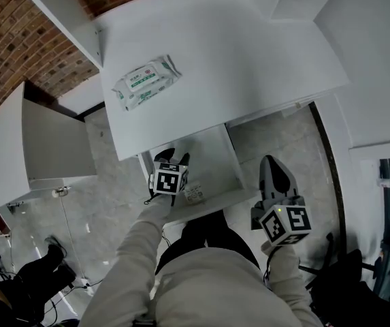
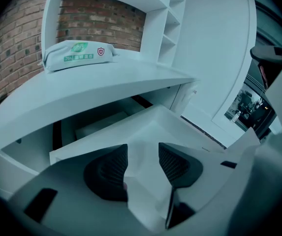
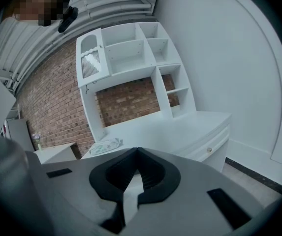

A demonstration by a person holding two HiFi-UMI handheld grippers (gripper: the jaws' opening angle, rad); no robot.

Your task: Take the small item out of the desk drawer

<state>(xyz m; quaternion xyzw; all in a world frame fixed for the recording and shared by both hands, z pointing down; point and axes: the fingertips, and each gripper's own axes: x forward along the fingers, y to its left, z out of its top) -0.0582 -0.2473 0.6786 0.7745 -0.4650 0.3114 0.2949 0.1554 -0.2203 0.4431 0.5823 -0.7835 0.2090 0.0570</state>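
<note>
Setting: white desk [image 1: 249,46], white drawer [image 1: 215,148] pulled open.
Left gripper [image 1: 173,157]: jaws apart, empty, over drawer.
Right gripper [image 1: 274,169]: jaws together, beside drawer.
Item: small white printed packet [image 1: 194,195], drawer front.
Risk: likely missed pinch, packet lying flat.

Left gripper [image 2: 142,154] spread, right gripper [image 3: 137,152] closed.

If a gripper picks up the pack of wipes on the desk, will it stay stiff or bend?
Probably it gives a little: the pack of wipes has a soft film wrapper with crimped ends. It lies flat on the desk, so rolling seems unlikely. The smooth film may be slippery.
</note>
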